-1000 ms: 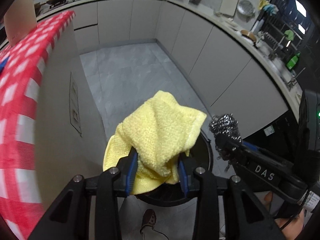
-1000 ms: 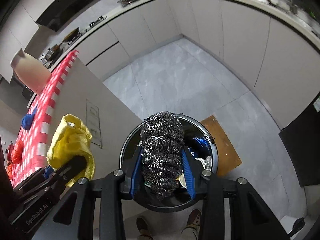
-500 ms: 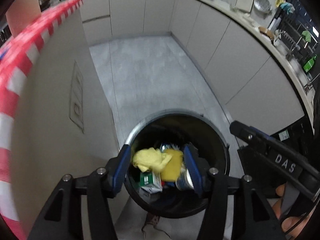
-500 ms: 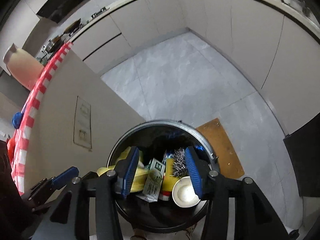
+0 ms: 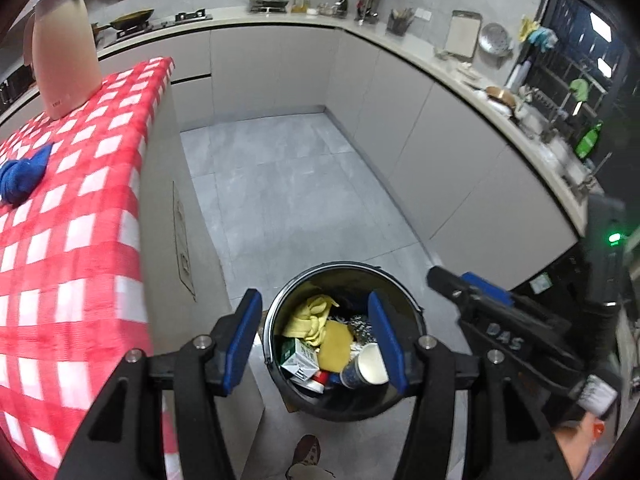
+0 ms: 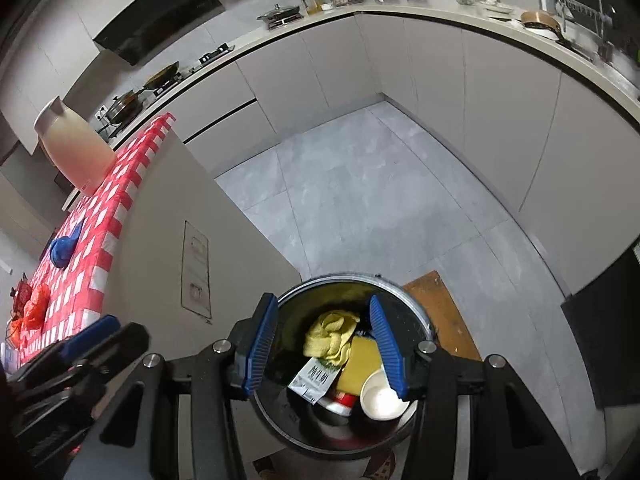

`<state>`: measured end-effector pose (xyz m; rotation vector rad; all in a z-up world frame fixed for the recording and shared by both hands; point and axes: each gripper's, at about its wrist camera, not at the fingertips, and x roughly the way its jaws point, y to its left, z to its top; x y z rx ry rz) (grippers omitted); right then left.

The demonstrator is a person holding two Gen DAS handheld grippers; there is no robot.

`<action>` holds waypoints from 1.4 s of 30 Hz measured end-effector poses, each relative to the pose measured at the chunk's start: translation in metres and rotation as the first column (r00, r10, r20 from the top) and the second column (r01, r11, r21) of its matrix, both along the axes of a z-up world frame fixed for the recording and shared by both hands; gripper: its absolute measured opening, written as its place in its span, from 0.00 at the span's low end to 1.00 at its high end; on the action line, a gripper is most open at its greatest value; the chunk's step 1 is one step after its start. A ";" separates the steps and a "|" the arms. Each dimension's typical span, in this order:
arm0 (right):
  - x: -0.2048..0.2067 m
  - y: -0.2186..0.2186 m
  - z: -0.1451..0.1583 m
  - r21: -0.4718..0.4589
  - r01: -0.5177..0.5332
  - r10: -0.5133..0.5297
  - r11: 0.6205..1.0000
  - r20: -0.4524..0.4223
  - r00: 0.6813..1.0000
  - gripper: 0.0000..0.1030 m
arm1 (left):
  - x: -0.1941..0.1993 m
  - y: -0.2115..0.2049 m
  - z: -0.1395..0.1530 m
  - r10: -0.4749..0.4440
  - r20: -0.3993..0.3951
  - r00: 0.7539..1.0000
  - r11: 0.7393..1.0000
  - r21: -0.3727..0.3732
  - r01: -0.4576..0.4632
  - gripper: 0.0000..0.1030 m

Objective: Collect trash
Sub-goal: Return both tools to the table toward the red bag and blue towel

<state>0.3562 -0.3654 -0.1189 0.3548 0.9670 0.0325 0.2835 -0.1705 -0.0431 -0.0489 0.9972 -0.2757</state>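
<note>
Jaws of the left gripper (image 5: 316, 336) and right gripper (image 6: 326, 344) are held spread and empty above the black trash bin (image 5: 416, 312), having just been opening. Inside it, the yellow cloth (image 5: 310, 316) is seen on a carton and paper cup (image 5: 370, 366). Only a glint of the steel scourer (image 5: 360, 326) can be made out, mostly hidden.

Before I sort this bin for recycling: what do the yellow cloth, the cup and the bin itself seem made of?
Yellow cloth: soft knitted or terry fabric, crumpled in folds. Cup: probably paper, matte white inside, printed blue outside. Bin: likely metal, going by its shiny silver rim; dark inside.
</note>
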 end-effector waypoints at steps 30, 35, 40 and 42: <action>-0.016 0.311 0.116 -0.014 -0.231 0.230 0.973 0.138 0.963 0.64 | -0.020 0.263 0.060 0.228 0.106 0.968 0.974 -0.026 -0.226 0.61; -0.005 0.355 0.111 -0.023 -0.319 0.319 0.947 0.133 0.938 0.64 | -0.020 0.302 0.052 0.318 0.101 0.943 0.948 -0.016 -0.318 0.61; 0.007 0.383 0.106 -0.041 -0.373 0.375 0.927 0.122 0.919 0.64 | -0.015 0.337 0.040 0.379 0.083 0.922 0.925 -0.010 -0.380 0.61; 0.014 0.392 0.100 -0.045 -0.387 0.389 0.921 0.115 0.914 0.66 | -0.011 0.346 0.035 0.398 0.078 0.914 0.917 0.001 -0.399 0.61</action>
